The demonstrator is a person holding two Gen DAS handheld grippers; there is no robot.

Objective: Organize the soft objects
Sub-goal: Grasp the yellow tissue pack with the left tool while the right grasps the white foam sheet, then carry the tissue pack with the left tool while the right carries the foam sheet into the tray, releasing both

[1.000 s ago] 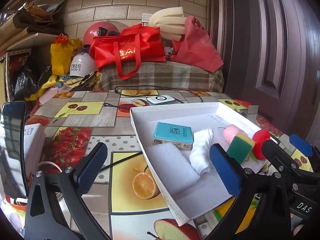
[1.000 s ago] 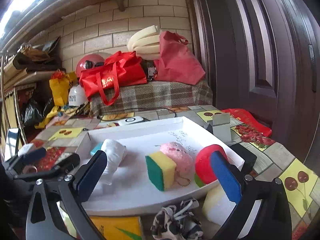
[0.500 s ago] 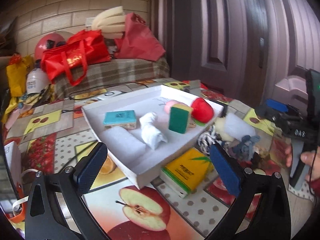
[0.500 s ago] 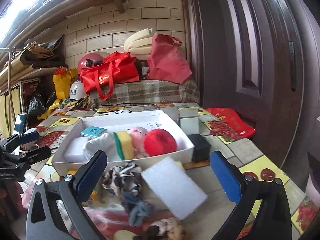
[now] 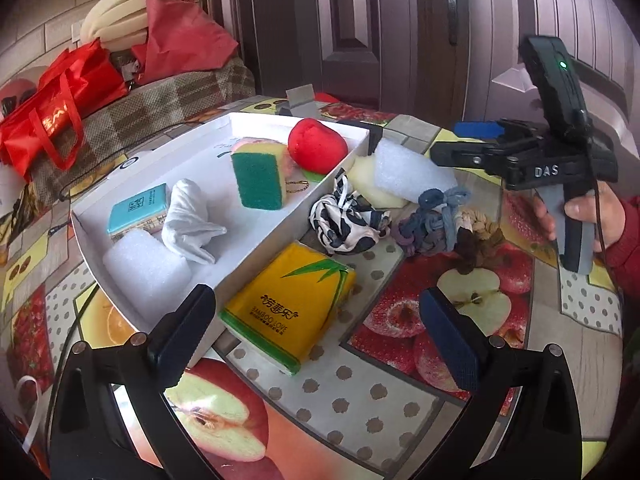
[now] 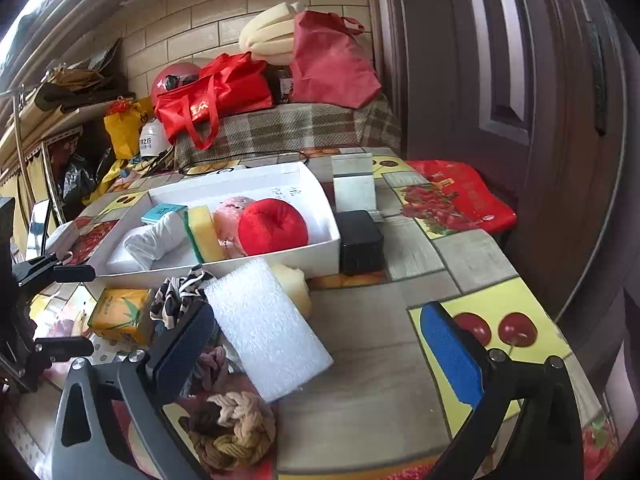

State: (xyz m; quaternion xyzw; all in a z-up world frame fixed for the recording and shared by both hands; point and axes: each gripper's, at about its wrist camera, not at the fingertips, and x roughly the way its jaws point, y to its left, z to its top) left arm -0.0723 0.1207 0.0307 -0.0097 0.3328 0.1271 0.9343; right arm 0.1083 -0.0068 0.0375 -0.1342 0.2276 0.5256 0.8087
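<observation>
Both hand-held grippers, left (image 5: 316,328) and right (image 6: 320,344), spread wide, holding nothing. Near right on counter (image 6: 380,380): braided rope (image 6: 230,432), foam sheet (image 6: 266,326), patterned cloth (image 5: 344,218), yellow tissue pack (image 5: 290,304), all crowded and touching; risk of snagging a neighbour. Farther, white tray (image 5: 276,232) nearly full; risk of spilling over.

red bags: (image 6: 224,92) on the plaid-covered bench (image 6: 288,128)
black box: (image 6: 359,242) against the tray's right end
door: (image 6: 520,80) beyond the table's right edge
</observation>
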